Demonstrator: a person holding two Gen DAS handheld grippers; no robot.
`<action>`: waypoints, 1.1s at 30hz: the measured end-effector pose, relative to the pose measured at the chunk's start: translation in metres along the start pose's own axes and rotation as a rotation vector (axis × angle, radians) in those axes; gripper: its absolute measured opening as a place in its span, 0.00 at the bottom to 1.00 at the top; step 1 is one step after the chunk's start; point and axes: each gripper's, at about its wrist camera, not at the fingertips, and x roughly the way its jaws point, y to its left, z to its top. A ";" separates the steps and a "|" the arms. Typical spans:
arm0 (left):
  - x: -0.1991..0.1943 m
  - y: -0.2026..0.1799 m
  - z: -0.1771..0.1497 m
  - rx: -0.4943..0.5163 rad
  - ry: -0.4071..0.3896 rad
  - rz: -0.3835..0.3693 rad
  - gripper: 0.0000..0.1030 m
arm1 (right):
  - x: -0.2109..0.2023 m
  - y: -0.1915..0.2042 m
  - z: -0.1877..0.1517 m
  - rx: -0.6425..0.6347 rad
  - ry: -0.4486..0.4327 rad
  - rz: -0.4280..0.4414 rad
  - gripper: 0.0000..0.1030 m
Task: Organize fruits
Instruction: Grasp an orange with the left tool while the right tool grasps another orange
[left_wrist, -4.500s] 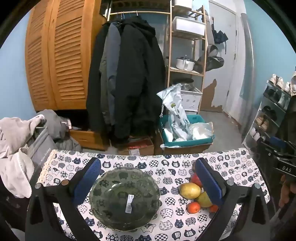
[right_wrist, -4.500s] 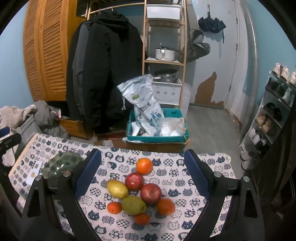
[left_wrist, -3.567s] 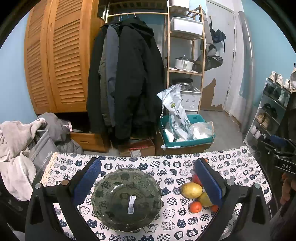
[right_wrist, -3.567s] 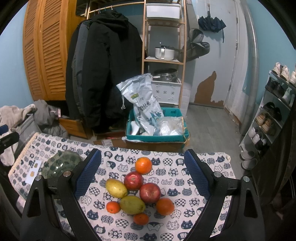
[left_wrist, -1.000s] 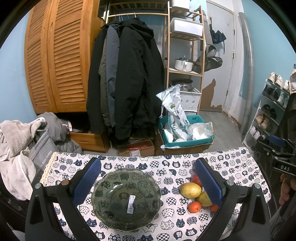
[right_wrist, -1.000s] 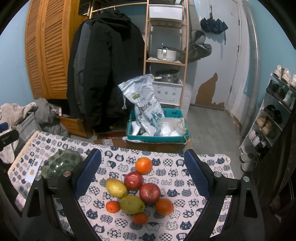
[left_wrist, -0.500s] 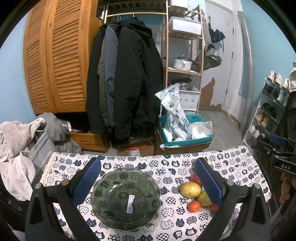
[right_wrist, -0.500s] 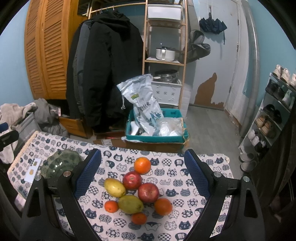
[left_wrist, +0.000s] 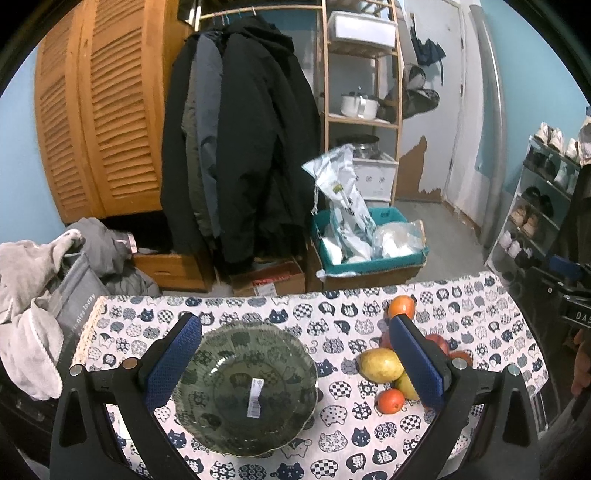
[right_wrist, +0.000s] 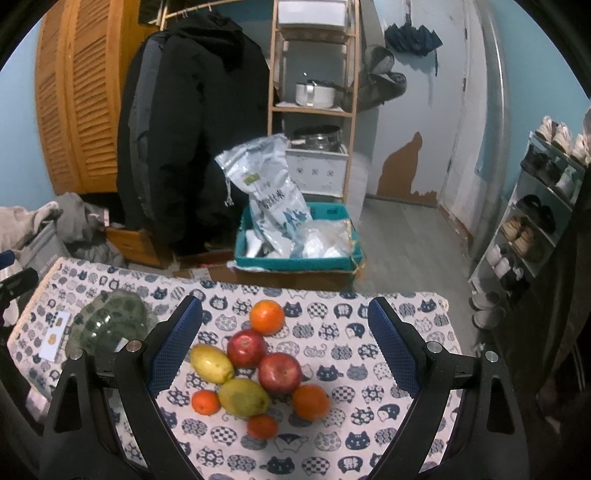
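Right wrist view: the worktop (right_wrist: 406, 325) with its cat-print cloth holds a heap of fruits (right_wrist: 258, 365) — red apples, oranges and yellow-green ones — lying between the wide-open right tongs (right_wrist: 284, 325), which hold nothing. The green glass bowl (left_wrist: 245, 391) sits on the worktop just left of the heap, between the left tongs (left_wrist: 295, 343) — also wide open and holding nothing. A small white sticker (left_wrist: 255, 393) lies inside the bowl.
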 end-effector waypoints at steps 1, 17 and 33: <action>0.003 -0.002 -0.001 0.002 0.010 -0.004 0.99 | 0.002 -0.001 -0.002 0.001 0.009 -0.006 0.87; 0.064 -0.035 -0.034 0.036 0.206 -0.070 0.99 | 0.051 -0.023 -0.047 0.022 0.202 -0.014 0.86; 0.131 -0.080 -0.079 0.090 0.428 -0.126 0.99 | 0.109 -0.044 -0.109 0.050 0.421 -0.007 0.86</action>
